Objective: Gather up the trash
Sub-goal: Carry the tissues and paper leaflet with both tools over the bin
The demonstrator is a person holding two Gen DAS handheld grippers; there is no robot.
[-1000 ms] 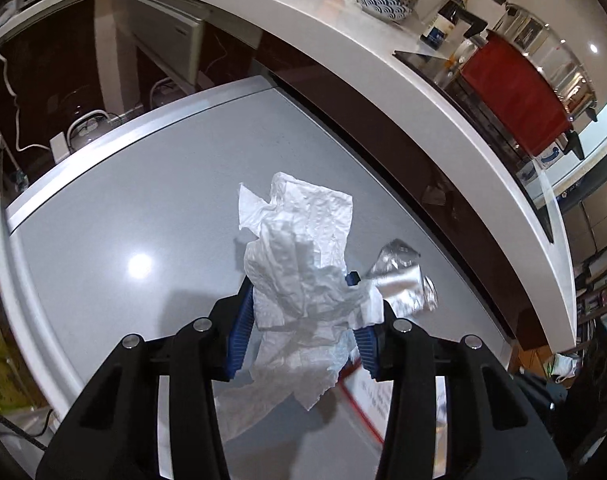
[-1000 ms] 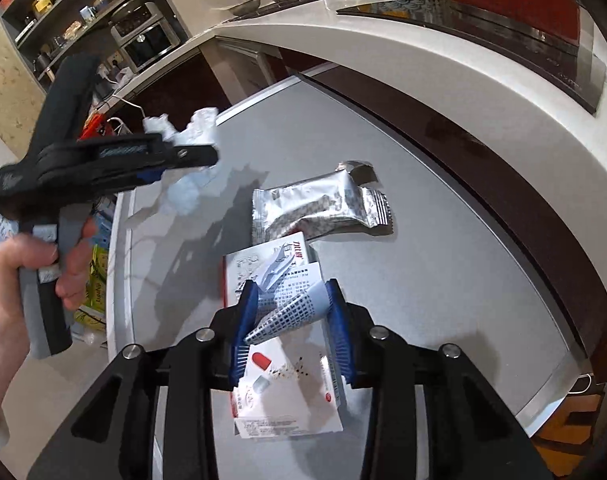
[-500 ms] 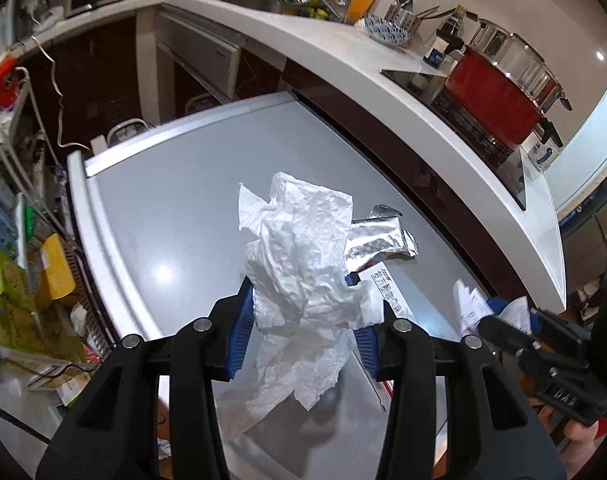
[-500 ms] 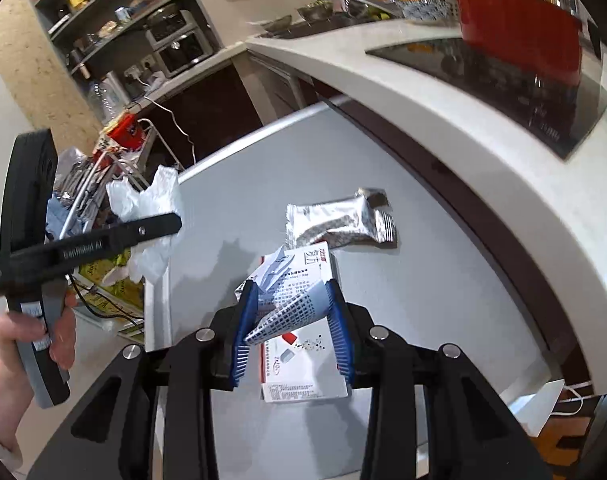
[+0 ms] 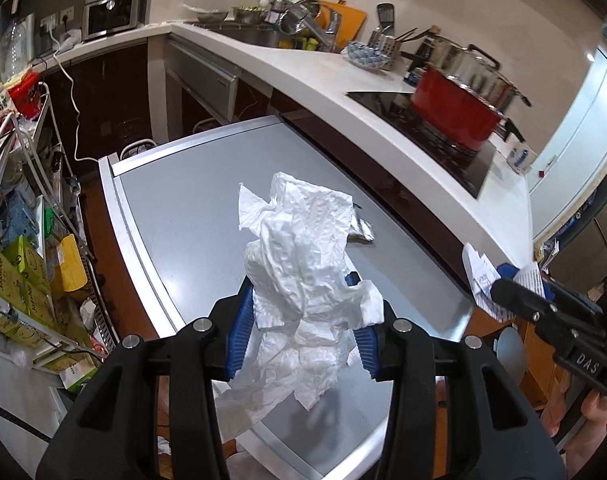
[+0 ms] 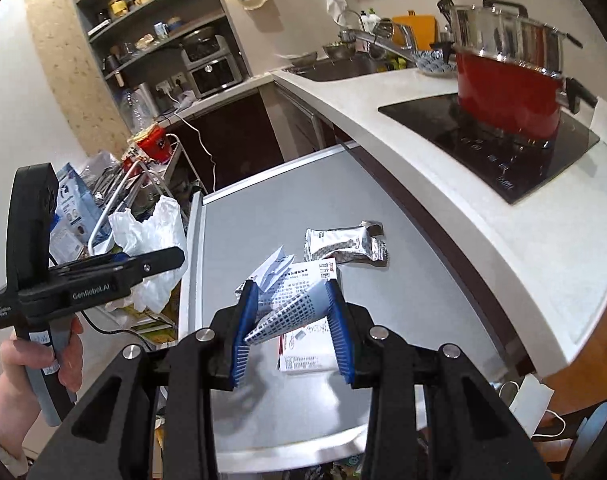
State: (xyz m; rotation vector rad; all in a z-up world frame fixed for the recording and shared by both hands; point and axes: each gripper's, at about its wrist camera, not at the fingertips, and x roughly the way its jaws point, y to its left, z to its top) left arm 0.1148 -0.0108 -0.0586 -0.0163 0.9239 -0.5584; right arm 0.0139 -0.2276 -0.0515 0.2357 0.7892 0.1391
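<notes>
My left gripper (image 5: 303, 312) is shut on a crumpled white paper towel (image 5: 303, 256) and holds it well above the grey table (image 5: 191, 216). It also shows in the right wrist view (image 6: 151, 236), at the left, off the table's left edge. My right gripper (image 6: 291, 312) is shut on a folded printed paper leaflet (image 6: 291, 304), lifted above the table; it shows at the right in the left wrist view (image 5: 483, 280). A silver snack wrapper (image 6: 343, 242) and a white and red box (image 6: 307, 352) lie on the table below.
A white counter (image 6: 443, 184) with a hob and a red pot (image 6: 507, 92) runs along the table's right side. A wire rack (image 5: 31, 200) crowded with packages stands left of the table. Sink and dishes sit at the back.
Both grippers have risen and drawn back from the table with their loads. The left one has shifted left, beyond the table's left edge. The wrapper and box stayed put.
</notes>
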